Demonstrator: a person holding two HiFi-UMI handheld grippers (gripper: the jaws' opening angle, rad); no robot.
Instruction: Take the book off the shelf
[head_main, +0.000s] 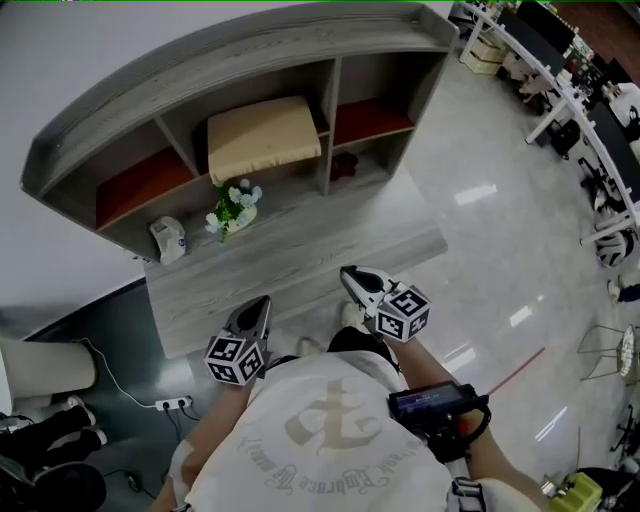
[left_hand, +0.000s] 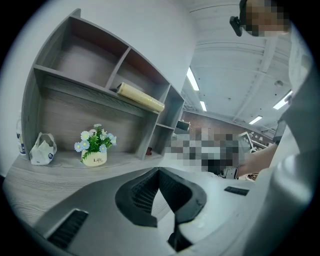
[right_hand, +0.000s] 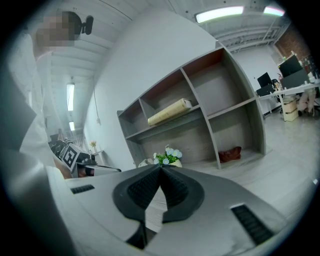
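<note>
Left gripper (head_main: 262, 303) and right gripper (head_main: 350, 272) are hovering near the desk's (head_main: 300, 250) front edge, jaws together and empty. They are likely not yet reaching, since the book (head_main: 263, 137) is lying flat in the shelf's (head_main: 250, 60) upper middle compartment.

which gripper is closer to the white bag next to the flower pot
Left. The left gripper hangs before the shelf ledge's front edge, diagonally right of the white bag; the right gripper is farther right, past the flower pot.

Both arms reached forward, side by side. The left gripper (head_main: 260, 303) and the right gripper (head_main: 352, 274) pointed slightly downward, jaws closed together, empty.
</note>
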